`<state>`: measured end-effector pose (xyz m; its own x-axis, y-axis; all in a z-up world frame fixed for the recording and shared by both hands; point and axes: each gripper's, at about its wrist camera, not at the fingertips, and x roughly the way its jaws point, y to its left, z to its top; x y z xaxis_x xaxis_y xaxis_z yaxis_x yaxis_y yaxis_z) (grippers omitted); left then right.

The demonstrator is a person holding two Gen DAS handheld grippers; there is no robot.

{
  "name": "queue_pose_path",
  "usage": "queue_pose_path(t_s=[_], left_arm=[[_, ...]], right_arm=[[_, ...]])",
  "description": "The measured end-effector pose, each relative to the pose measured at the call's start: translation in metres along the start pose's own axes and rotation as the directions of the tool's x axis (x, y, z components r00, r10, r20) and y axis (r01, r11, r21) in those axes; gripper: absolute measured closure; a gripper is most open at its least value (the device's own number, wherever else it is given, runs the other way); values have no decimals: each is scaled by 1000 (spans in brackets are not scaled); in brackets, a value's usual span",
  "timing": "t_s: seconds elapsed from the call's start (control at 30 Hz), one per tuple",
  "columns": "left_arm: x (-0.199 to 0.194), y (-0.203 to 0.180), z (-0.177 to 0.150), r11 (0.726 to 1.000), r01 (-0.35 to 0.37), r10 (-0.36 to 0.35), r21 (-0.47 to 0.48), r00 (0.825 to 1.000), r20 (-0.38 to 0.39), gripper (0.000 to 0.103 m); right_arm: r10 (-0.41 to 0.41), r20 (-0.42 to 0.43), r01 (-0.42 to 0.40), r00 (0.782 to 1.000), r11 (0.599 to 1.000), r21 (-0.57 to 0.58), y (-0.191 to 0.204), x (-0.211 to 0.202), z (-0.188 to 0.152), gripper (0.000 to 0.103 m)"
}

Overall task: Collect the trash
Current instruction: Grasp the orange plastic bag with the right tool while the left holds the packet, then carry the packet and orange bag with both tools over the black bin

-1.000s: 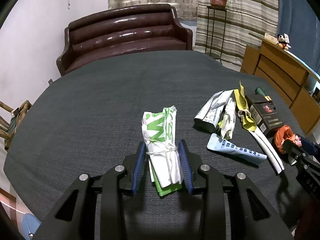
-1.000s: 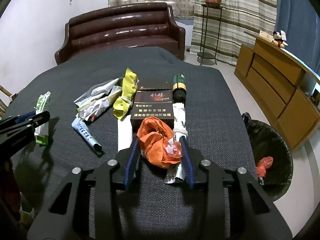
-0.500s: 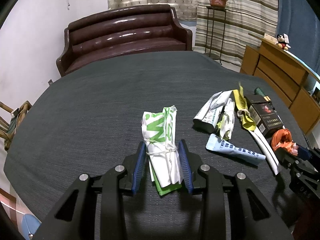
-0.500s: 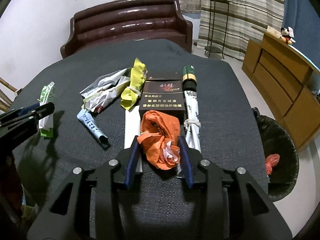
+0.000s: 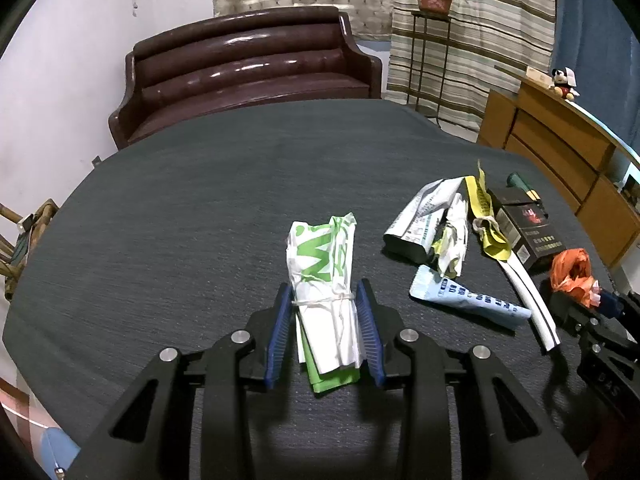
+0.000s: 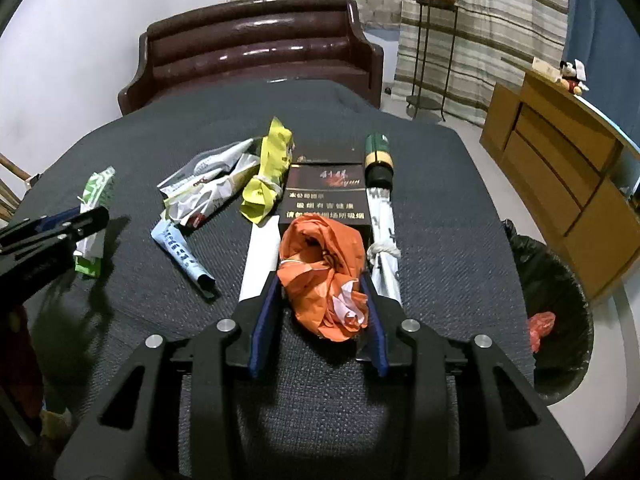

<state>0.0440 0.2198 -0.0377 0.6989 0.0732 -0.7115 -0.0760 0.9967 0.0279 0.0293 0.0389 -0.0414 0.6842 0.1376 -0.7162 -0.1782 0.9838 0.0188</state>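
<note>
My left gripper is shut on a rolled green and white wrapper tied with a band, on the dark table. My right gripper is shut on a crumpled orange plastic bag; the bag also shows in the left wrist view. On the table lie a yellow wrapper, a dark cigarette carton, a light blue tube, a white strip, crumpled white packaging and a rolled white wrapper with a green cap.
A black-lined trash bin stands on the floor right of the table and holds a red scrap. A brown sofa is behind the table, a wooden sideboard at right, a plant stand by the curtains.
The right gripper with the orange bag has drawn back and risen a little. The left gripper and its green wrapper have barely moved.
</note>
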Motion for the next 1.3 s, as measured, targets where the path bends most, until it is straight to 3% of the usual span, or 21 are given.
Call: queue_pose_path(t_s=[0.23,0.47,0.67,0.93,1.3], left_arm=[[-7,-11,0,999,30,-30,13,999,11,71],[-16,-40,6,995,88,-90,51,995,39,71],[-19,-87,13,982,152,-159,115,986,50,71],[-23,-167,25,943,241,-264,230,962,73,71],[-11,-258,26,893,305,-340,331,939,51,71]], right_arm=[[-31,75,30,997,1000,6,-8,-21,3,65],[-115,126,108,985,992,58,-44,-39,5,65],[-215,140,197,966,971,135,-95,-49,3,65],[-338,137,301,931,924,236,-161,-59,-4,65],[-414,94,363,905,870,334,-230,-55,-27,65]])
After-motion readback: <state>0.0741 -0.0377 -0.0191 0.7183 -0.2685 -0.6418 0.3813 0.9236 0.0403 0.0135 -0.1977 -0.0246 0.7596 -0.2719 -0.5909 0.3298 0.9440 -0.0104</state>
